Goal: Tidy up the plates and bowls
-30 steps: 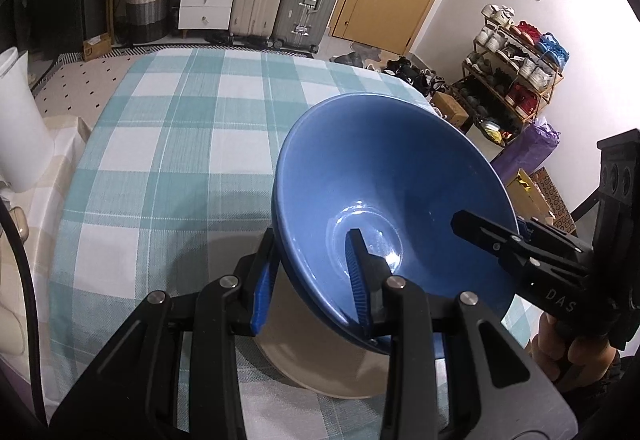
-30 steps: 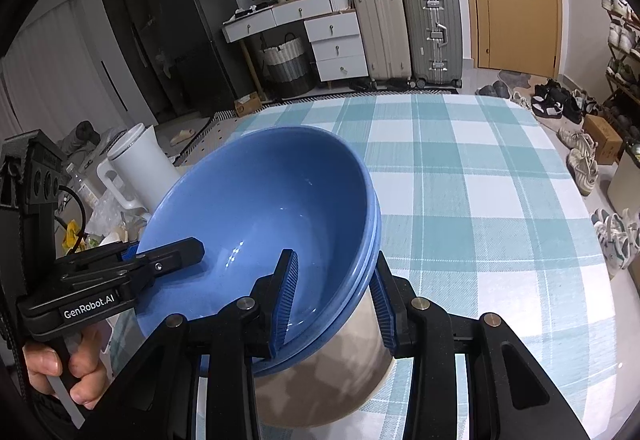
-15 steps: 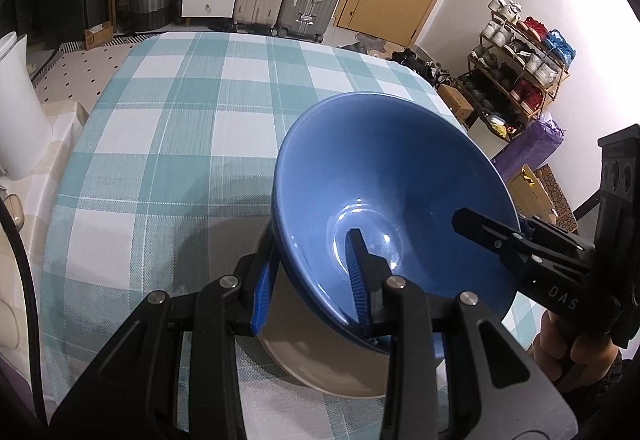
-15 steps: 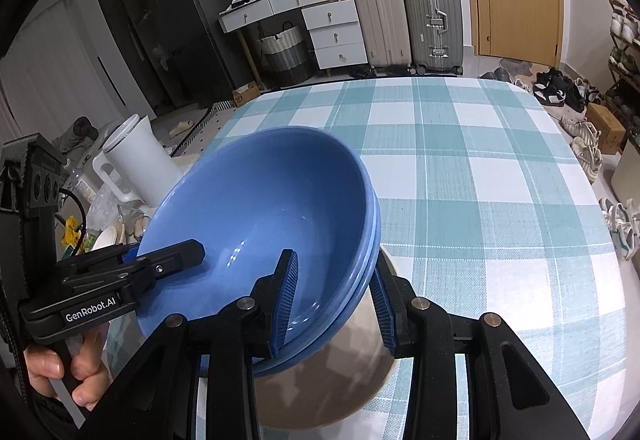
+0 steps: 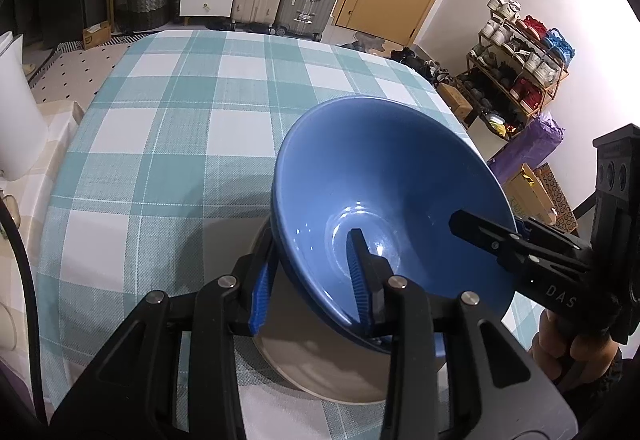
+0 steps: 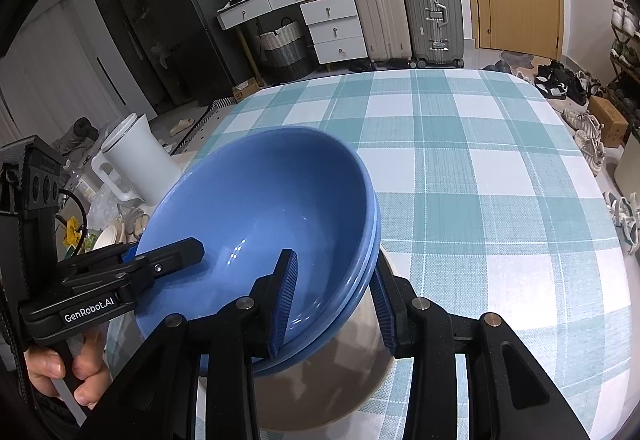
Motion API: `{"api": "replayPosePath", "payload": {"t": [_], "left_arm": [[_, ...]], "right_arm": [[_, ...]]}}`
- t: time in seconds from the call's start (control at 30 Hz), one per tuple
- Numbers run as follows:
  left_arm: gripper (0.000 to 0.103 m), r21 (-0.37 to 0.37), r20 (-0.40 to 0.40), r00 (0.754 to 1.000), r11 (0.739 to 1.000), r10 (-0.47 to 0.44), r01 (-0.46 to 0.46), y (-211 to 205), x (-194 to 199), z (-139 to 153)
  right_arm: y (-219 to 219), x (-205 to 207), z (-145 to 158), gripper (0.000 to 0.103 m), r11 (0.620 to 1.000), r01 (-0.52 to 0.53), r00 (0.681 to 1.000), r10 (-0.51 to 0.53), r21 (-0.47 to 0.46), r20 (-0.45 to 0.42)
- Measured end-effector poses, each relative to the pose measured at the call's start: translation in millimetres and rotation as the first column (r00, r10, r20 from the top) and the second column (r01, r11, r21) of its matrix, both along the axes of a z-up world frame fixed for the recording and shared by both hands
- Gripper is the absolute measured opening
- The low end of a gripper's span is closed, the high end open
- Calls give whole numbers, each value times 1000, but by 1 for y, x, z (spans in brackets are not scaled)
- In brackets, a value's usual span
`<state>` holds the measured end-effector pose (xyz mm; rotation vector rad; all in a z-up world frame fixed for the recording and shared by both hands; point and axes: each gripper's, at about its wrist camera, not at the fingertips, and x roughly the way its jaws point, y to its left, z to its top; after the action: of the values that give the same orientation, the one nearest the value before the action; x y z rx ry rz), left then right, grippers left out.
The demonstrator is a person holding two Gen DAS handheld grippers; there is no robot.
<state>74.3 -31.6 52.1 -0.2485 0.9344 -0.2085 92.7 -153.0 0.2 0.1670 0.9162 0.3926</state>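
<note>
Two nested blue bowls (image 5: 384, 176) (image 6: 260, 208) sit tilted on a beige plate (image 5: 320, 372) (image 6: 344, 384) at the near edge of the checked table. My left gripper (image 5: 308, 276) is shut on the bowls' rim at their left side, one finger inside, one outside. My right gripper (image 6: 334, 296) is shut on the rim at the opposite side, likewise astride it. Each gripper shows in the other's view: the right one (image 5: 516, 244), the left one (image 6: 160, 260).
The teal-and-white checked tablecloth (image 5: 180, 128) (image 6: 480, 168) stretches ahead. A white jug (image 6: 132, 160) stands off the table's left edge beside clutter. Suitcases (image 6: 404, 12), drawers and a shoe rack (image 5: 524, 56) stand beyond the table.
Both grippers and the bowls have barely moved; the views have tilted slightly, showing more of the far room. Grips are unchanged.
</note>
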Motion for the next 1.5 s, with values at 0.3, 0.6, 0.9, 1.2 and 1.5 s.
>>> {"api": "replayPosePath", "payload": {"t": [0.3, 0.6, 0.9, 1.2, 1.5], "left_arm": [[31, -3, 0, 1000, 1000, -7, 7, -1, -1, 0], [50, 15, 2, 1000, 1000, 6, -6, 1, -1, 0], [81, 62, 103, 995, 998, 5, -12, 11, -19, 17], [102, 142, 247, 969, 989, 1, -38, 18, -50, 29], [102, 134, 349, 937, 989, 16, -66, 25, -83, 31]], "right_arm": [[-3, 2, 1, 42, 1000, -7, 1000, 7, 13, 4], [-12, 1, 2, 58, 1000, -5, 1000, 4, 26, 17], [-20, -5, 6, 85, 998, -36, 998, 33, 59, 50], [-26, -22, 18, 102, 993, -84, 983, 69, 82, 167], [-33, -58, 24, 102, 988, -145, 926, 117, 53, 360]]}}
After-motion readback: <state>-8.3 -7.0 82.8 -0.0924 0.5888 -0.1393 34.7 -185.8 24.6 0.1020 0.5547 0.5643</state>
